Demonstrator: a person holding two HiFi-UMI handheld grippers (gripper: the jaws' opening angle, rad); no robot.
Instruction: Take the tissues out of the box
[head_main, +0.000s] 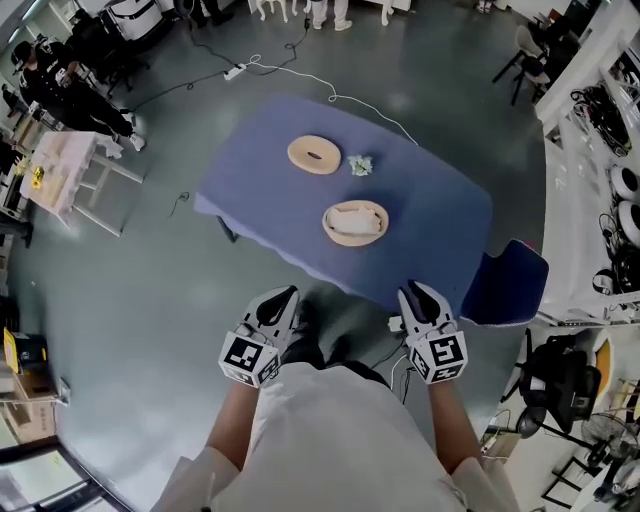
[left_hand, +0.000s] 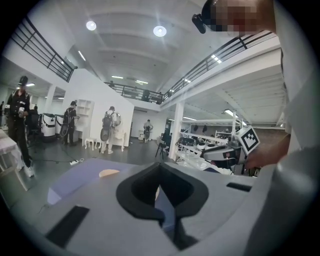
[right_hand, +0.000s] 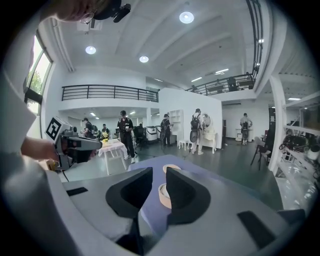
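A: Where does the box sit against my fingers?

B: The round tissue box (head_main: 372, 238) stands on the blue table (head_main: 440, 215), near the edge on your side, with a white tissue (head_main: 352, 222) lying in its open top. Your left gripper (head_main: 280, 297) and right gripper (head_main: 416, 293) both hang short of that edge, above the floor and well apart from the box. The box lies ahead of you, between the two grippers.

A: And the jaws?

B: Your left jaws stand a narrow slit apart, with nothing in it but the table beyond. Your right jaws are parted a little wider and are also empty. Through their gap you look at the box, far off.

A: What else is up there?

B: A round wooden lid (head_main: 314, 155) with a slot lies flat farther back, apart from the box. A crumpled tissue (head_main: 360, 165) sits just beside it on the right.

A: What stands in my way?

B: The table's near edge lies between your grippers and the box. A blue chair (head_main: 510, 282) stands at the table's right corner, near your right gripper. A power strip (head_main: 235, 72) lies on the floor beyond the far side.
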